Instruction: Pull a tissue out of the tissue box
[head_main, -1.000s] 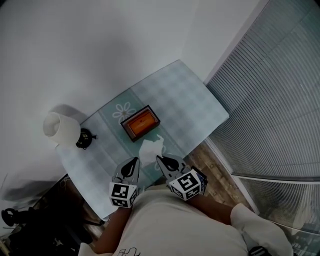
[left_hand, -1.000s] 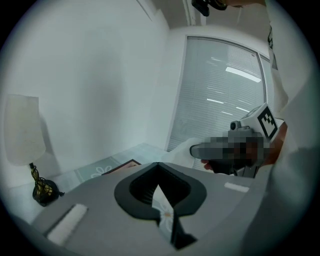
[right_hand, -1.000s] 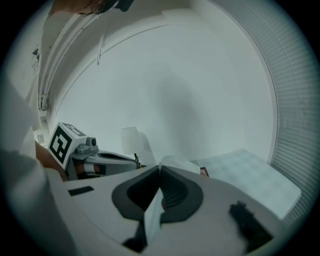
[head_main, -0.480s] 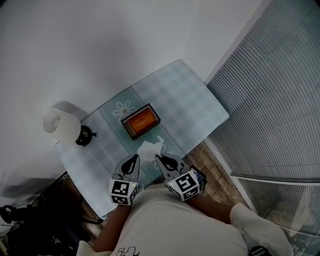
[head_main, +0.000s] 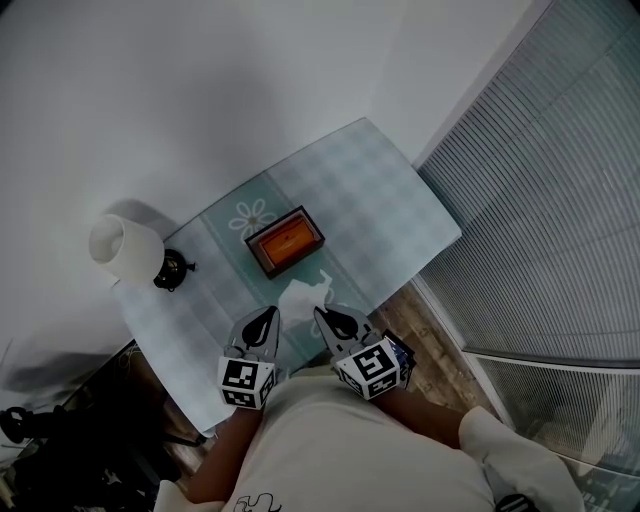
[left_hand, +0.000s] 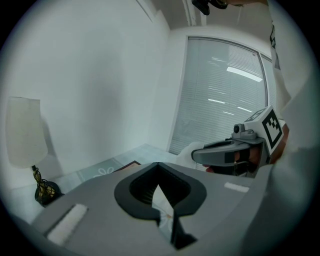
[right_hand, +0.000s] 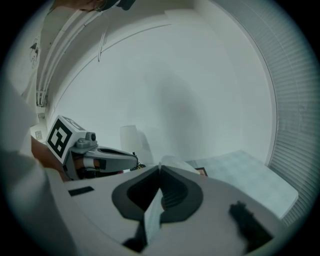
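Observation:
The tissue box (head_main: 285, 240), orange-topped in a dark frame, sits mid-table; a corner of it shows in the left gripper view (left_hand: 131, 165). A white tissue (head_main: 300, 298) is out of the box, crumpled between the box and the gripper tips. My right gripper (head_main: 322, 318) is shut, and the tissue (right_hand: 172, 162) bulges right at its closed tips (right_hand: 160, 169). My left gripper (head_main: 268, 315) hovers beside it, jaws closed tip to tip (left_hand: 157, 165), with nothing seen in them. From the left gripper view the tissue (left_hand: 192, 149) shows behind the right gripper (left_hand: 197, 156).
A white table lamp (head_main: 120, 248) with a dark base (head_main: 168, 272) stands at the table's left corner. The checked glass table (head_main: 380, 190) is against a white wall. Window blinds (head_main: 560, 200) run along the right, over a strip of wooden floor (head_main: 430, 340).

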